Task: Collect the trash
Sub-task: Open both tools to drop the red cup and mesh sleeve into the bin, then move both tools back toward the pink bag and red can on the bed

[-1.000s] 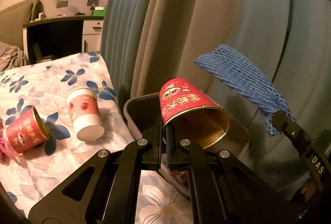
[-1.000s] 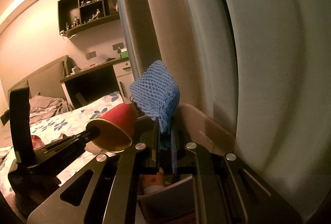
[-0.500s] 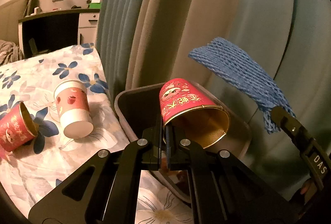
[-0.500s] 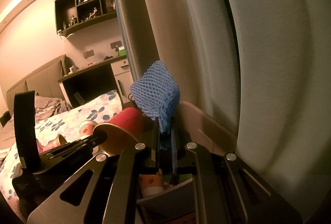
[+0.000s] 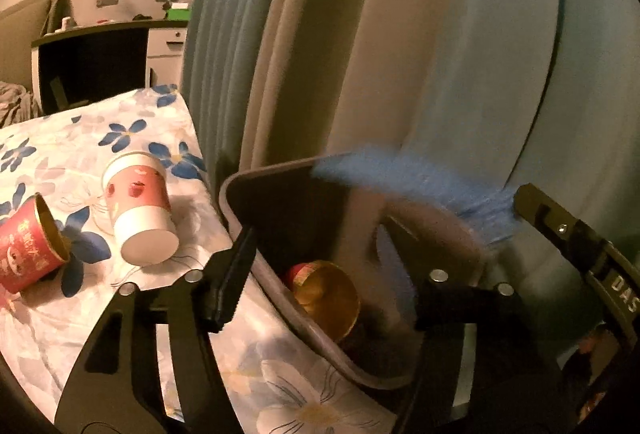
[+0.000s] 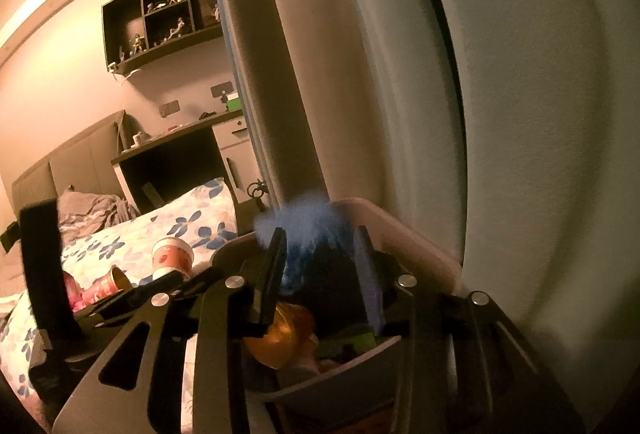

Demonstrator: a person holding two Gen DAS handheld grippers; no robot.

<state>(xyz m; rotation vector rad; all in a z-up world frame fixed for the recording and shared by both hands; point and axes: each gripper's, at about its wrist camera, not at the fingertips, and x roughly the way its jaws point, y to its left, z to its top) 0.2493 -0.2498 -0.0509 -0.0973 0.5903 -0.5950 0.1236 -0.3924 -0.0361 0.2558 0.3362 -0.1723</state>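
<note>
My left gripper (image 5: 316, 234) hangs over the grey trash bin (image 5: 272, 171) beside the bed, and its jaws are opening with nothing between them. The red paper cup (image 5: 328, 294) with a gold inside lies in the bin below it. The jaws of my right gripper (image 6: 320, 234) are also opening above the bin (image 6: 404, 226). The blue foam net (image 6: 308, 222) is a blur between its fingers, loose from the pads. The same net (image 5: 400, 177) streaks past the bin's far rim in the left wrist view. The cup (image 6: 280, 334) also shows in the bin under the right gripper.
Two more cups lie on the flowered bedspread (image 5: 80, 153): a white and pink one (image 5: 140, 209) near the bin and a red one (image 5: 28, 254) further left. Curtains (image 5: 360, 33) hang right behind the bin. A dark desk (image 5: 92, 65) stands beyond the bed.
Both grippers have opened. The red cup left the left gripper and now lies in the bin. The blue net has slipped from the right gripper's pads and is dropping.
</note>
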